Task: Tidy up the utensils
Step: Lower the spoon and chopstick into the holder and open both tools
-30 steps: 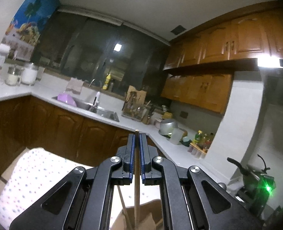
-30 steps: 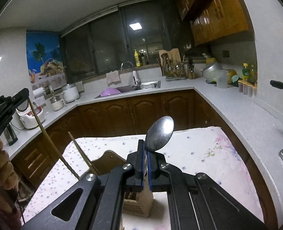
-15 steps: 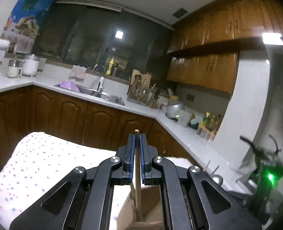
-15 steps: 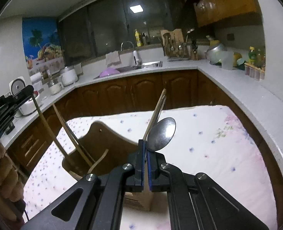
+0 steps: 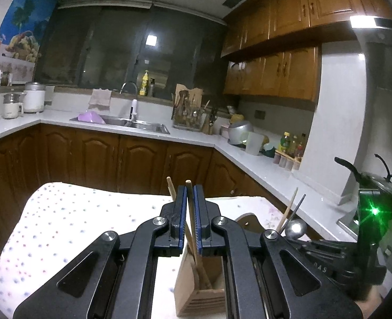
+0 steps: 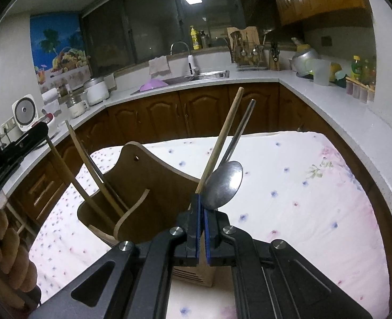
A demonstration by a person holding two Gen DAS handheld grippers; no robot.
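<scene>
A white cloth dotted with small blue and pink flowers lies under a tan wooden holder, a silver spoon, pale wooden chopsticks and black fingers with blue pads.

Left gripper: jaws closing tight on a wooden chopstick, which is slanting down into a wooden utensil holder. Second chopstick: poking up just left of the jaws. Holder: standing on the floral tablecloth near the table's near edge. Right gripper: showing at the right edge, a metal spoon bowl sticking up beside it.
</scene>
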